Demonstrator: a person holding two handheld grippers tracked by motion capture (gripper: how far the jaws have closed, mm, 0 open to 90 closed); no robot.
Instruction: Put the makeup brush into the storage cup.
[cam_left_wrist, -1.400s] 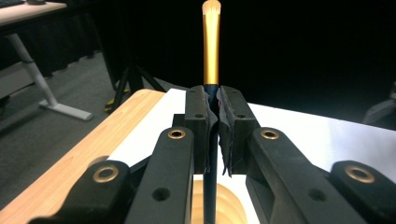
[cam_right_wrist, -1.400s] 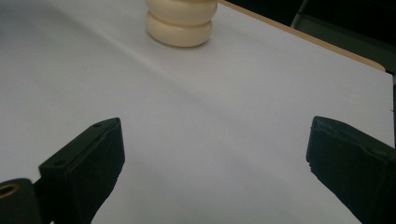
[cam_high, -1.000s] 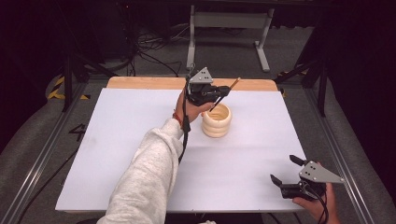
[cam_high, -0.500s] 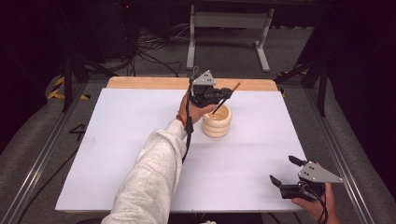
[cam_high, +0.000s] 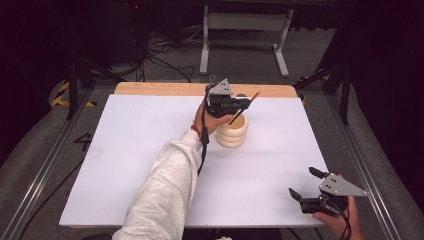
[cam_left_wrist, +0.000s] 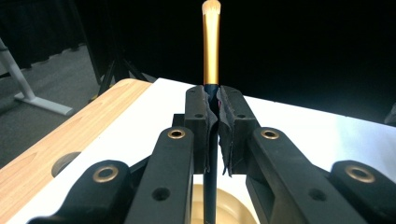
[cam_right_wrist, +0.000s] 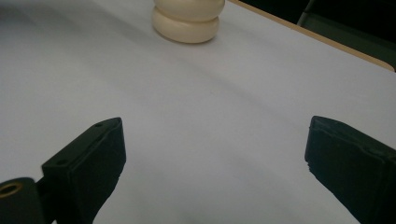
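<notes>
Brush (cam_left_wrist: 210, 51), its dark handle pinched tight between the closed fingers (cam_left_wrist: 198, 122) of the left gripper (cam_high: 239, 104), slants with its lower end inside the cream ridged cup (cam_high: 232, 133) just below those fingers, while the right gripper (cam_high: 306, 184) hovers wide open and empty over the white bench (cam_high: 125, 150).
</notes>
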